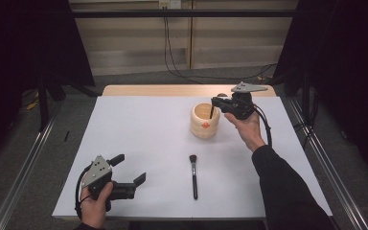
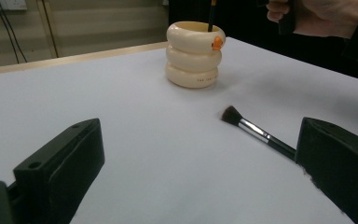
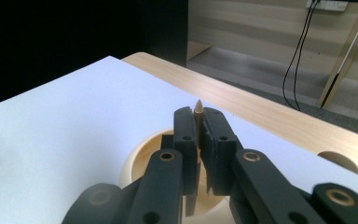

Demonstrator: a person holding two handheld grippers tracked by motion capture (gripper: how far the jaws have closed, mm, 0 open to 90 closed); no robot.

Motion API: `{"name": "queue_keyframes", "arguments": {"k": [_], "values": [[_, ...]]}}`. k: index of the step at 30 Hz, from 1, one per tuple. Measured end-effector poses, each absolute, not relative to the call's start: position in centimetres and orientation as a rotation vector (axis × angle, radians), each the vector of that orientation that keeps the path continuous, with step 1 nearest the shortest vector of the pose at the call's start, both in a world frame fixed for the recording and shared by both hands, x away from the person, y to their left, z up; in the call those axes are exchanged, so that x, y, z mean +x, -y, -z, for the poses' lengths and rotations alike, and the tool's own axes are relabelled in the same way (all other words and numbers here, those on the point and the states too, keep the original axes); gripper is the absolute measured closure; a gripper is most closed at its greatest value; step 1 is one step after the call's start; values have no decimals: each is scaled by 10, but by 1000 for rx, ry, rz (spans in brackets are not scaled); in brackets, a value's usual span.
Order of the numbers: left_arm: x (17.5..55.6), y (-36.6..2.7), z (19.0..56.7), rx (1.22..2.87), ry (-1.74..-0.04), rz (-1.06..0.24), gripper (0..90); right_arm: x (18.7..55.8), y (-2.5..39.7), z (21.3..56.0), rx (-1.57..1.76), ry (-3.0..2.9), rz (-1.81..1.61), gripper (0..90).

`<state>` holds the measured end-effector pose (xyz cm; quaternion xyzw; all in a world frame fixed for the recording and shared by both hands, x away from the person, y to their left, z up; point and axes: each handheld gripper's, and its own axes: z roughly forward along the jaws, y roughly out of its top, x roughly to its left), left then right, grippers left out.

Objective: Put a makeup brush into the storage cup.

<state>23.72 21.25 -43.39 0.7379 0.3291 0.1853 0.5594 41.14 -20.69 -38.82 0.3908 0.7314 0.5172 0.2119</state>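
Note:
A cream holder (image 1: 204, 121) (image 2: 193, 55) (image 3: 144, 158) made of stacked rings stands right of the table's middle. My right gripper (image 1: 214, 102) (image 3: 198, 122) hovers over its mouth, shut on a thin stick (image 1: 212, 113) (image 2: 211, 14) (image 3: 198, 108) with a tan pointed top; the stick's lower end dips into the holder. A black-handled makeup brush (image 1: 193, 175) (image 2: 251, 130) lies flat on the table, bristles toward the holder. Near the front left corner my left gripper (image 1: 129, 168) (image 2: 203, 140) is open and holds nothing, with the brush just off its right jaw.
The white table top (image 1: 143, 129) has a wooden strip (image 1: 172, 90) along its far edge. Metal rails (image 1: 24, 167) run along both sides on the floor. Cables (image 1: 182, 72) trail from the back wall.

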Motion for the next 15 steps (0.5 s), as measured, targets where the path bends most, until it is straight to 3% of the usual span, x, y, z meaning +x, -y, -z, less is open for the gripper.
{"name": "queue_keyframes", "arguments": {"k": [9, 15], "values": [[238, -212, 434, 1739, -780, -439, 13, 412, 207, 395, 1104, -2035, -1443, 834], [238, -213, 434, 1741, -778, -439, 13, 411, 209, 394, 1115, -2027, -1447, 761]]}}
